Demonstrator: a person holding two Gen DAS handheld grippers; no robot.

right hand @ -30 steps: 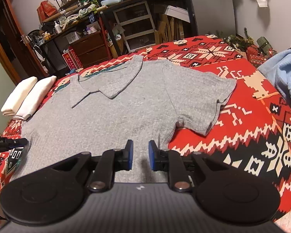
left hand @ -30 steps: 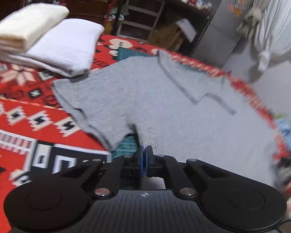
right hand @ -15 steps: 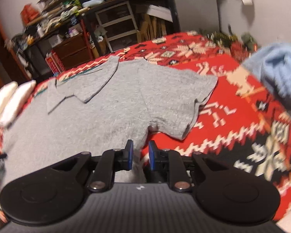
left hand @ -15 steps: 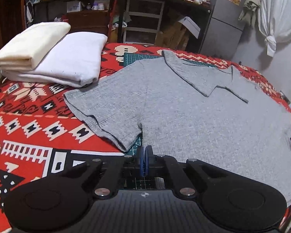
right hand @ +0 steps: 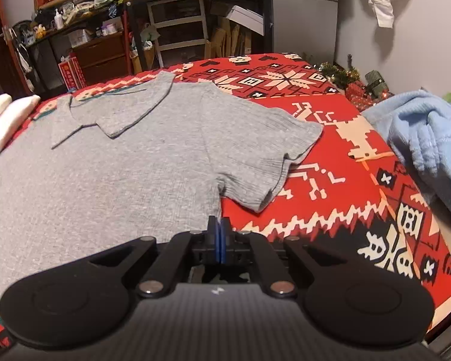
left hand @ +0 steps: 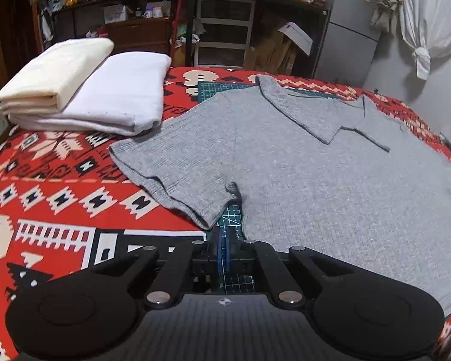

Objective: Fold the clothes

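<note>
We hold our left gripper [left hand: 222, 251] low and level, its blue-padded jaws pressed together with nothing visibly between them. Our right gripper [right hand: 219, 242] sits equally low and level, its jaws also closed pad to pad, pointing forward.

The folded white towels [left hand: 84, 99] are blocking the far left corner of the red blanket [left hand: 45, 186]. The blue fleece [right hand: 430, 144] is crowding the right edge. Between them, bare blanket is lying open on both sides of the grey shirt [left hand: 315, 174].
</note>
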